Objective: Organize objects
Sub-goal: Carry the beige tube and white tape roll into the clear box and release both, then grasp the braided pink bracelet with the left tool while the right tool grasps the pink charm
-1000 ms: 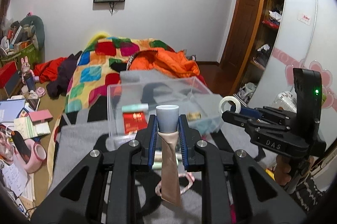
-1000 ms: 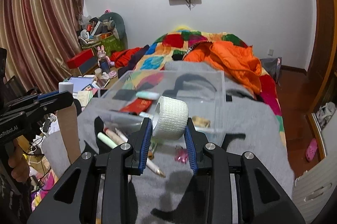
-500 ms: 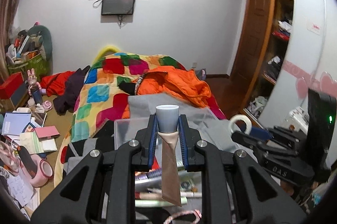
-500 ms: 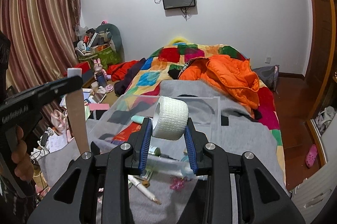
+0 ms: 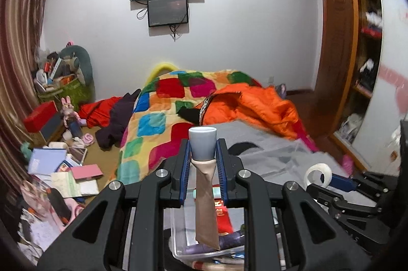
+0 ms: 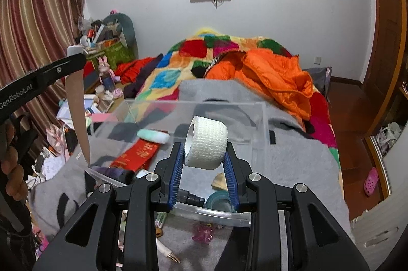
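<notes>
Right wrist view, lower centre of the frame: the right gripper has a white bandage roll pinched by its two ends between the blue pads, jaws closed down to the roll's width. It hangs over the clear plastic bin in the middle of the frame, which already holds a red packet, a mint-green case and a teal tape ring. If I had to guess at trouble, the roll is soft and round; let go while this high and it may bounce off those things or roll over the low front wall onto the grey blanket.

Left wrist view, centre of the frame: the left gripper is clamped on the grey cap of a beige tube, jaws nearly together, the tube's body dangling below them toward the bin at the bottom of that frame. Held only by the tapered cap, it could slip downward, or swing and land outside. The two grippers sit close side by side, the left one at the upper left of the right wrist view, so I'd worry about them knocking together if both go down at once.
</notes>
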The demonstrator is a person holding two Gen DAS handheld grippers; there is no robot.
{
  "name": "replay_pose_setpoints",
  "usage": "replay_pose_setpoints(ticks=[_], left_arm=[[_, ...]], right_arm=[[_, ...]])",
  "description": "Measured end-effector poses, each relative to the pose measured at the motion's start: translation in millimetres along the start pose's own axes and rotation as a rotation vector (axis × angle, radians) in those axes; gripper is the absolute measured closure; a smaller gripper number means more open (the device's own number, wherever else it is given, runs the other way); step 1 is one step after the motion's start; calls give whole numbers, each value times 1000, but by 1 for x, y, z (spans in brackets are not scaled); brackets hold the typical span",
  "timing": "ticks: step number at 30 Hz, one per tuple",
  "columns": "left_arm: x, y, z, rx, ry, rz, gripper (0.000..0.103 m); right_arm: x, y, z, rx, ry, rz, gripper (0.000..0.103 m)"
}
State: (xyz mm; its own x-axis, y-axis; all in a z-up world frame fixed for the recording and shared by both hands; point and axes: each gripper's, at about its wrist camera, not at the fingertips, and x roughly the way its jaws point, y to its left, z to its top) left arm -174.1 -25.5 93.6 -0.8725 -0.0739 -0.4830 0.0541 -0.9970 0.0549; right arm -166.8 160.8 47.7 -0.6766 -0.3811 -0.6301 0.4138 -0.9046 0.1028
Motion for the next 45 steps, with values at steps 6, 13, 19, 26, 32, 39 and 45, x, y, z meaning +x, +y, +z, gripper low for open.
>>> replay_pose_setpoints(ticks=[6,13,19,26,32,39,45], left_arm=[[31,-19,-17,46,78,-24,82],[49,-35,-27,55,147,-111,80],[59,-39,-40,19,225,-216,80],[51,-38,-45,4,236,-249,73],[29,-33,-43,-5,193,-235,54],[-8,-23,-46,-7,145,-231,22],[-26,-19,-65,6,168,-224,12]], right_arm=[[18,-1,-7,1,53,6,75],[30,1,-11,-3,88,18,75],[37,3,-14,-4,110,19,74],[39,5,-16,-11,120,6,74],[19,2,-14,-14,77,-21,59],[-18,-1,-18,-29,4,-56,44],[-34,-5,-28,-36,1,-61,44]])
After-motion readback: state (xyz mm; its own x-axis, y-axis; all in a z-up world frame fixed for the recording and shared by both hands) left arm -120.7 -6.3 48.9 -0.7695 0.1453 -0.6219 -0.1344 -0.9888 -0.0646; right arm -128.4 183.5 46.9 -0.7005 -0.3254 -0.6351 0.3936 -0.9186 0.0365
